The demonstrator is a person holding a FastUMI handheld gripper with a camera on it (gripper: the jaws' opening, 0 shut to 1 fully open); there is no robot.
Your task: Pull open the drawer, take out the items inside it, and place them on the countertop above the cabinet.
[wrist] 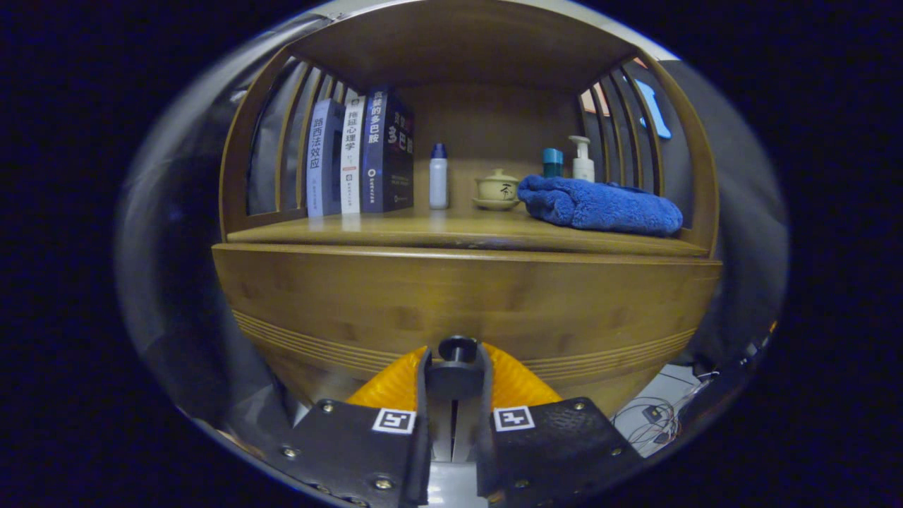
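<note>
Mock domestic corner, likely a staged home set. Brown bamboo cabinet (465,296) with slatted sides; its countertop (451,231) carries upright books (360,155), a small lidded ceramic teacup (498,187), a folded blue towel (600,204), and a white pump bottle (583,159).

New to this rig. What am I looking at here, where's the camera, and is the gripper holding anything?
This is one fisheye view from a camera riding on a handheld two-finger gripper, looking forward along its fingers. There is no robot arm; a person carries the tool. The fingers look closed on the dark round drawer knob on the wooden cabinet's drawer front, which looks shut or barely opened. Above it is the countertop, a shelf niche holding three upright books, a small white bottle, a lidded teacup on a saucer, a folded blue towel, and a pump bottle beside a teal-capped container behind the towel.
</note>
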